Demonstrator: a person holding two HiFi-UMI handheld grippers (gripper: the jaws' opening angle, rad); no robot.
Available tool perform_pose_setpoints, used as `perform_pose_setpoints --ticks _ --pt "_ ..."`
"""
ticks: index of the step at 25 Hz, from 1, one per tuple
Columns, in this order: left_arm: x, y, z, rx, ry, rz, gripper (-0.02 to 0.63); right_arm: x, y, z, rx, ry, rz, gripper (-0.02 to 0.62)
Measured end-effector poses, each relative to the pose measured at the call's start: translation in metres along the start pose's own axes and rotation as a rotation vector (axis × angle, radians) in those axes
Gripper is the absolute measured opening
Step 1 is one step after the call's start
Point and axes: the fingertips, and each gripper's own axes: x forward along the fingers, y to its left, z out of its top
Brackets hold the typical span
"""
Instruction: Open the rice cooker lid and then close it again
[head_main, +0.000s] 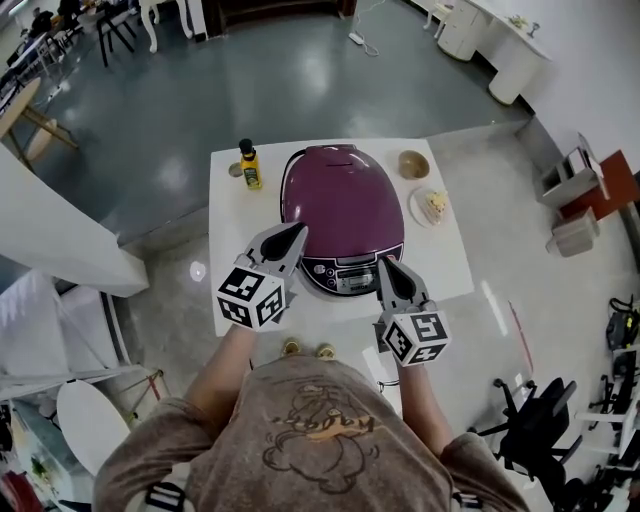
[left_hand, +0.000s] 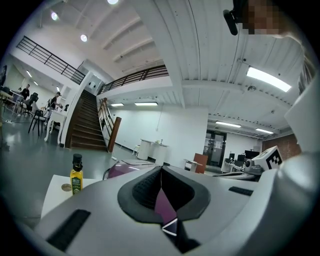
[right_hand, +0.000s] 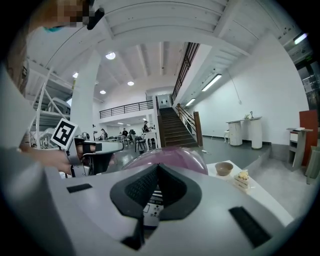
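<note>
Gripping nothing, I held the jaws of my left gripper pressed together tip to tip, and the jaws of my right gripper were closed in the same way, with no object between the pads. Directly ahead of both pairs of tips sat the purple rice cooker, its domed lid down and shut. From above, my left tips lay at the lid's near left edge, though I could not tell whether they touched it. My right tips lay at the near right corner of the cooker, and its control panel showed just below them through the gap behind the pads. Farther out, ahead and to the left of my left jaws, an oil bottle with a black cap stood upright on the white table, with a small round disc just beside it. Ahead and to the right of my right jaws were a small brown bowl and, nearer to me, a plate carrying a piece of cake.
</note>
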Motion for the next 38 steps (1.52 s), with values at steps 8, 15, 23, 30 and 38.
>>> perform_pose_setpoints --ticks 8,15,23,30,38 --pt "0.008 0.002 -0.002 -0.005 0.005 0.012 0.021 0.016 0.006 0.005 -0.039 0.025 0.062 0.003" --pt "0.013 0.004 -0.008 0.008 0.022 0.011 0.021 0.029 0.009 -0.011 -0.069 0.102 0.083 0.003" --pt "0.016 0.009 -0.017 -0.005 0.04 0.023 0.021 0.033 0.009 -0.021 -0.094 0.14 0.079 0.003" --pt "0.019 0.011 -0.023 0.002 0.057 0.022 0.021 0.036 0.012 -0.026 -0.134 0.198 0.083 0.003" --pt "0.019 0.014 -0.025 -0.003 0.067 0.023 0.021 0.039 0.013 -0.028 -0.108 0.236 0.103 0.003"
